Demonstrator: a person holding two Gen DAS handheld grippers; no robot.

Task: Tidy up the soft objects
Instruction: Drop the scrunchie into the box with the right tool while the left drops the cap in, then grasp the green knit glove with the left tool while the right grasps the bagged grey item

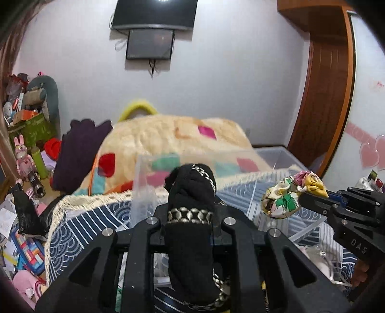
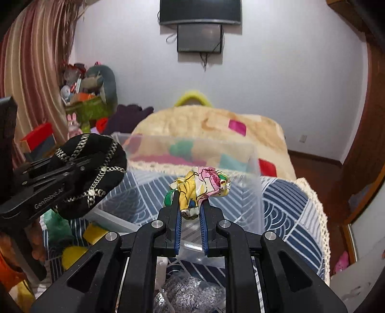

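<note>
Left hand-held gripper (image 1: 190, 192) clamped on black scrunchie (image 1: 190, 216); right hand-held gripper (image 2: 190, 207) clamped on floral scrunchie (image 2: 202, 185). Both aloft above clear bin (image 2: 255, 192); neither dropped in yet.

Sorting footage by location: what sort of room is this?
Most likely a bedroom: a bed under a plush patchwork blanket, a wall-mounted TV, and stuffed toys heaped in the corner.

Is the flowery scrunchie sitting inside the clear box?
No, the right gripper holds the flowery scrunchie up in the air above the clear box.
</note>
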